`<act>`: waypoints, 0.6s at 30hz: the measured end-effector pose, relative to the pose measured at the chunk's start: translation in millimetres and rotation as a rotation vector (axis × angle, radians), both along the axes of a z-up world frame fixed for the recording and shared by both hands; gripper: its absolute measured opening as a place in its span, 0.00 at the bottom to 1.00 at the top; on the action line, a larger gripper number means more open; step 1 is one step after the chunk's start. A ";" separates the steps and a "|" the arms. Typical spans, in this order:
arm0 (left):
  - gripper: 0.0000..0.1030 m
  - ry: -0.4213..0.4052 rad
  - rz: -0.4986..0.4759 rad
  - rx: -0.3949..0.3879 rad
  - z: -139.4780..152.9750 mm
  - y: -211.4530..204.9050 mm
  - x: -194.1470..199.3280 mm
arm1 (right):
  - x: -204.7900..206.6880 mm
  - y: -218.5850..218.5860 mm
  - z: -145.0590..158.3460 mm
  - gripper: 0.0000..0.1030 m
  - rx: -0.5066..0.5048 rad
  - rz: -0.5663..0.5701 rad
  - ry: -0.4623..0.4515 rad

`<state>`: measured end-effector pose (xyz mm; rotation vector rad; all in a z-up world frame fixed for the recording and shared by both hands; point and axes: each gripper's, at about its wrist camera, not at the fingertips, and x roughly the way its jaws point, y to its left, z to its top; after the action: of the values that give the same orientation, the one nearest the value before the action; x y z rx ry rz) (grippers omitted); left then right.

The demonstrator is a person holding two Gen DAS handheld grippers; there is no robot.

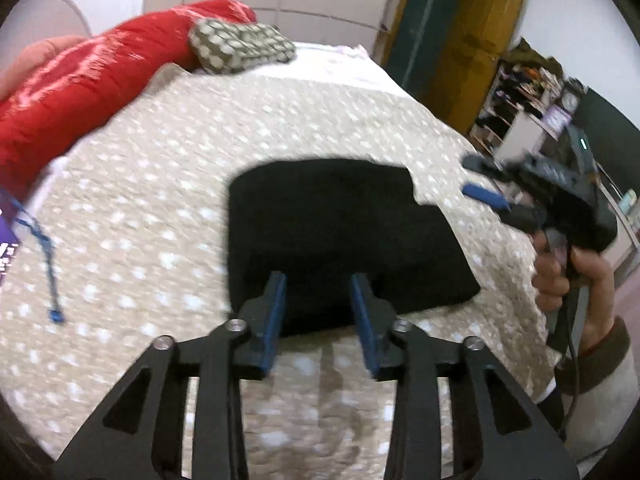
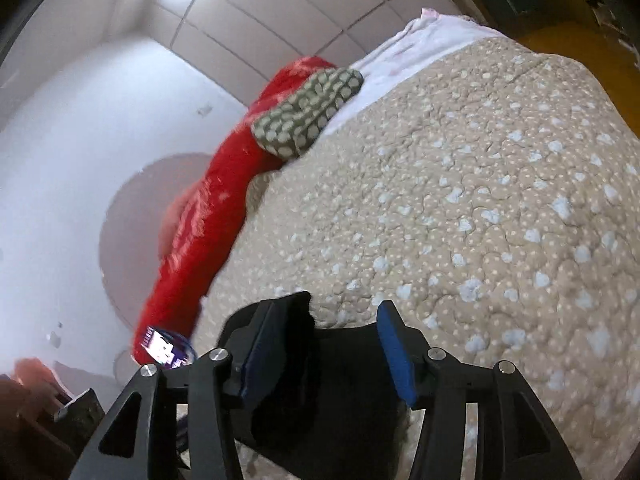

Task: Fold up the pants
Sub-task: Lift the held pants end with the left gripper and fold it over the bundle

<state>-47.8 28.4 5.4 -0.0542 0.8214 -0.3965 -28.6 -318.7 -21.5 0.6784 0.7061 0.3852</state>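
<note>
The black pants [image 1: 340,232] lie folded into a compact rectangle on the beige dotted bedspread [image 1: 160,200]. My left gripper [image 1: 320,304] hovers at the bundle's near edge; its blue pads stand apart and nothing is pinched between them. In the same view my right gripper [image 1: 480,180] is held by a hand [image 1: 572,280] off the bundle's right side, over the bed's edge, with its fingers spread. In the right wrist view the right gripper [image 2: 332,336] is wide open just above the pants [image 2: 344,380], and a fold of black cloth rises beside its left finger without being clamped.
A red blanket [image 1: 80,92] and a dotted pillow [image 1: 240,46] lie along the bed's far left. A blue cord [image 1: 44,248] and a purple package [image 1: 6,248] sit at the left edge. Cluttered shelves [image 1: 520,96] stand beyond the bed's right side.
</note>
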 end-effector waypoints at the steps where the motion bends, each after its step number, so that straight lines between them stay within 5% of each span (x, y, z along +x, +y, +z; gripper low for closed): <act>1: 0.43 -0.005 0.018 -0.006 2.6 6.4 2.9 | -1.9 4.8 0.1 0.53 0.007 0.019 -0.008; 9: 0.44 0.048 0.132 -0.009 -10.9 25.3 9.0 | 17.5 78.9 -26.5 0.53 -0.159 0.138 0.102; 12: 0.44 0.053 0.145 -0.002 -9.0 25.8 12.0 | 8.2 100.5 -14.4 0.14 -0.205 0.151 0.038; 18: 0.44 0.032 0.157 -0.011 1.4 23.8 21.5 | -26.0 79.0 37.4 0.06 -0.176 0.166 -0.095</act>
<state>-26.3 52.1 6.8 -0.1346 0.8405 -0.2520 -54.6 -239.7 15.9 0.4336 0.6987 0.4981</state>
